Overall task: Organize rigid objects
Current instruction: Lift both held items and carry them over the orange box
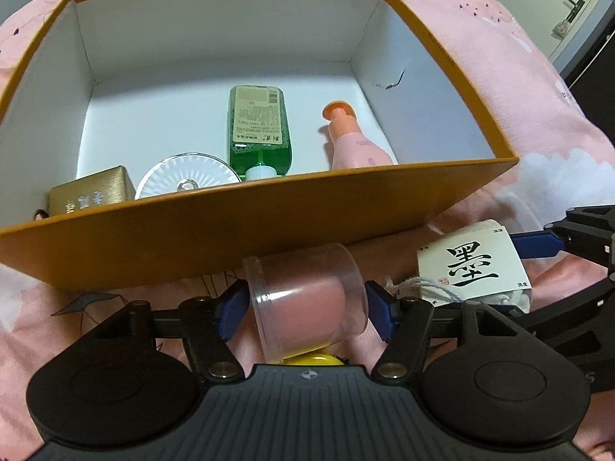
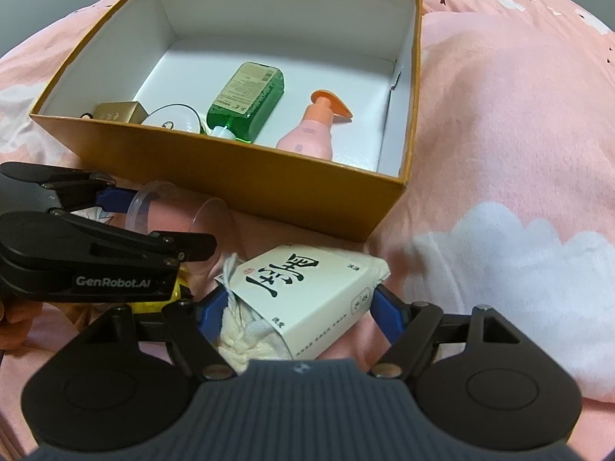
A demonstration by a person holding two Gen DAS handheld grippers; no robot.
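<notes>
The left tongs grip a clear cup lying sideways between their pads. The right tongs clasp a white packet. Ahead of both, on the bed, the orange box holds a green bottle and a pink bottle.

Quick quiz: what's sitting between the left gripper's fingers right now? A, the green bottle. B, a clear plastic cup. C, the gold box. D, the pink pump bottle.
B: the left gripper has its blue pads on either side of the clear plastic cup, outside the orange box.
</notes>
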